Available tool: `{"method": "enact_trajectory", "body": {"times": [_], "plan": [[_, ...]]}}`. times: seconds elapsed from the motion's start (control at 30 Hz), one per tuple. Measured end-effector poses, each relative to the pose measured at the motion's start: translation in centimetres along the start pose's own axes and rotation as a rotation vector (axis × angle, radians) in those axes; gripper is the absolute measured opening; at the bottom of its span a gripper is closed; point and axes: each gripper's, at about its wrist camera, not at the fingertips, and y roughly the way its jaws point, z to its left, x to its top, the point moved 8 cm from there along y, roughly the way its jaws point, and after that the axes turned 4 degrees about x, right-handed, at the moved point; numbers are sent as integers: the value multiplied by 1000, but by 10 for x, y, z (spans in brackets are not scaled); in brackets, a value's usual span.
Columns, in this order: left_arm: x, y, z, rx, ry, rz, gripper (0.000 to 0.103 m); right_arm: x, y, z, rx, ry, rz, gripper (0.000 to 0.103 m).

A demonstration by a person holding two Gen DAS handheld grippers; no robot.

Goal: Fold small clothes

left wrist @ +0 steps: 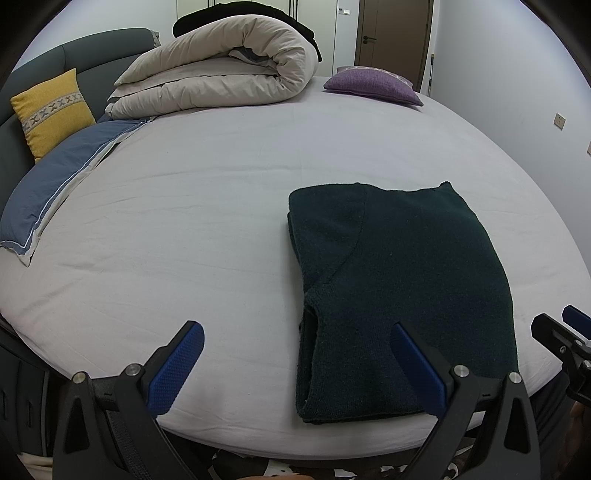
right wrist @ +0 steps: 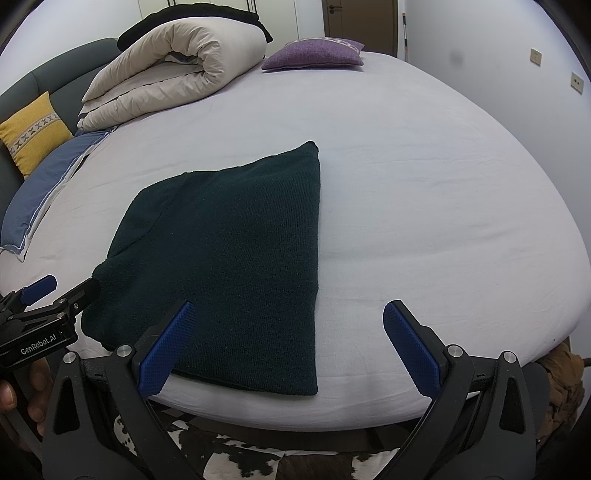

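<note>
A dark green knitted garment (left wrist: 402,295) lies folded into a flat rectangle near the front edge of the bed (left wrist: 207,221). The right wrist view shows the same garment (right wrist: 236,258), its straight right edge running toward me. My left gripper (left wrist: 295,336) hovers open at the bed's front edge, its right pad over the garment's near left part and its left pad over bare sheet. My right gripper (right wrist: 286,314) is open too, with its left pad above the garment's near edge and its right pad above the sheet (right wrist: 424,184). Nothing is held in either gripper.
A rolled beige duvet (left wrist: 221,70) sits at the back, a purple cushion (left wrist: 373,86) beside it. A yellow cushion (left wrist: 51,110) and a blue pillow (left wrist: 55,184) lie at the left by the grey headboard. A door (left wrist: 393,33) stands behind. A cowhide rug (right wrist: 258,458) covers the floor.
</note>
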Motion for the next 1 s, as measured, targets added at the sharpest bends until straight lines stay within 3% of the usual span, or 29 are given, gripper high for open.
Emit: {"method": "enact_trajectory", "body": {"times": [1.0], "plan": [[-5, 3, -1, -6, 13, 0, 103, -2, 1, 0, 3, 4, 5, 103]]}}
